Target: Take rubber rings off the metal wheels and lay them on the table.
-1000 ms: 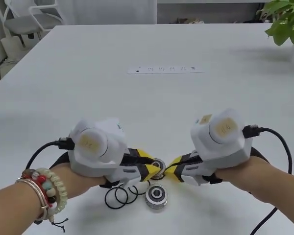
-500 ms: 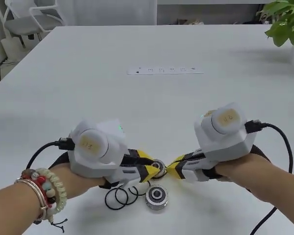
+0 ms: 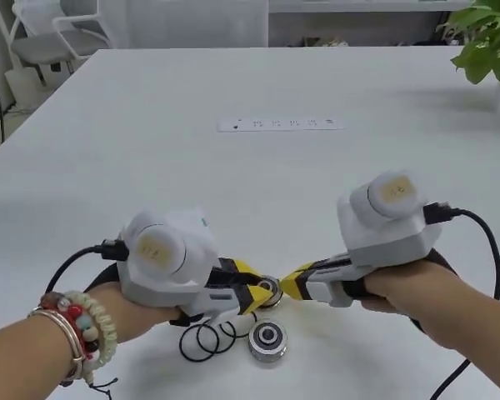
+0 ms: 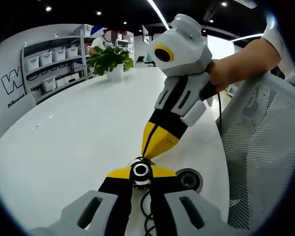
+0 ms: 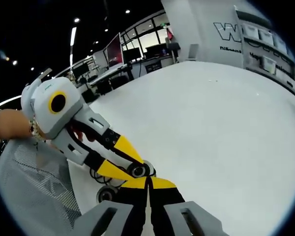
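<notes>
Rubber rings [image 3: 202, 340]: black loops, loose and overlapping, flat on the table [image 3: 258, 192] at the edge nearest the person, just left of the second wheel [image 3: 267, 342]
Second wheel: lies flat on the table, apart from both grippers
Bead bracelets [image 3: 71, 321]: several strands on the left wrist
Metal wheel [image 3: 271, 288]: just behind the second wheel, clamped between the yellow-tipped jaws of the left gripper [image 3: 258, 296]
Left gripper, own view: jaws closed on either side of the wheel [image 4: 141, 171]
Right gripper [image 3: 290, 283]: jaws pressed together, tips against the wheel's right side; whether a ring is caught between them cannot be told
Change over the last second: the right gripper's housing has swung to the right and tipped lower, its tips staying at the wheel; left gripper, rings and second wheel lie as before
Surface: wide, plain white tabletop with a white power strip [image 3: 280, 124] lying mid-table, well beyond the work
Room: leafy plant [image 3: 487, 37] at the far right, white chair [image 3: 54, 33] at the far left, shelving with boxes [image 4: 51, 61] along a wall, mesh chair back [image 4: 258, 157] close behind the grippers
</notes>
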### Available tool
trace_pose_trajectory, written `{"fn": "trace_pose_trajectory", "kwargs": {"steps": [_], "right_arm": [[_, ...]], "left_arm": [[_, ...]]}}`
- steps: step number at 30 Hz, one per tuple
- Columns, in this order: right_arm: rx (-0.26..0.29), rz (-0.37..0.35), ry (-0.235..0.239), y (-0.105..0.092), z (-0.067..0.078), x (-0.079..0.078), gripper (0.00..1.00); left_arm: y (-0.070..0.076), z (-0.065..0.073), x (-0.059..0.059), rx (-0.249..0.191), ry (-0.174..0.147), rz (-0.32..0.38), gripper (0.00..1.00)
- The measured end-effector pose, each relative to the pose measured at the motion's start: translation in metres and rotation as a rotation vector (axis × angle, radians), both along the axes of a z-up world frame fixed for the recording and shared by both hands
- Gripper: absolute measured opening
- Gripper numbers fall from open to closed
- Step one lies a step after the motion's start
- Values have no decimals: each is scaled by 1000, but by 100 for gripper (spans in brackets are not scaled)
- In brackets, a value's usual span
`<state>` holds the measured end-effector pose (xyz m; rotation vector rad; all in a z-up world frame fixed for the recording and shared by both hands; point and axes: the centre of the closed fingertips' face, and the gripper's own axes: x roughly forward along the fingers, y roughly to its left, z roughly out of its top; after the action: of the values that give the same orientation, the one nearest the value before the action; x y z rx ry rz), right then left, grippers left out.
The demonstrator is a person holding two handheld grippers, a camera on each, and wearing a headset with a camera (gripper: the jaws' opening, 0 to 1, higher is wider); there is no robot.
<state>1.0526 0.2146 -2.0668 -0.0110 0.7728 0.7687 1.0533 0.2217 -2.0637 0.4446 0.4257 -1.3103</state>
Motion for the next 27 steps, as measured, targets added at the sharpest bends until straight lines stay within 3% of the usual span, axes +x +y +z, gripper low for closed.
{"fn": "trace_pose_trajectory", "kwargs": {"steps": [6, 10, 27], "right_arm": [[6, 0, 1, 1, 1, 0, 0], [44, -19, 24, 2, 3, -1, 0], [54, -2, 15, 5, 6, -1, 0]], "left_arm": [[0, 0, 0, 0, -1, 0, 8], [0, 0, 0, -3, -2, 0, 8], [-1, 1, 1, -13, -1, 4, 8]]}}
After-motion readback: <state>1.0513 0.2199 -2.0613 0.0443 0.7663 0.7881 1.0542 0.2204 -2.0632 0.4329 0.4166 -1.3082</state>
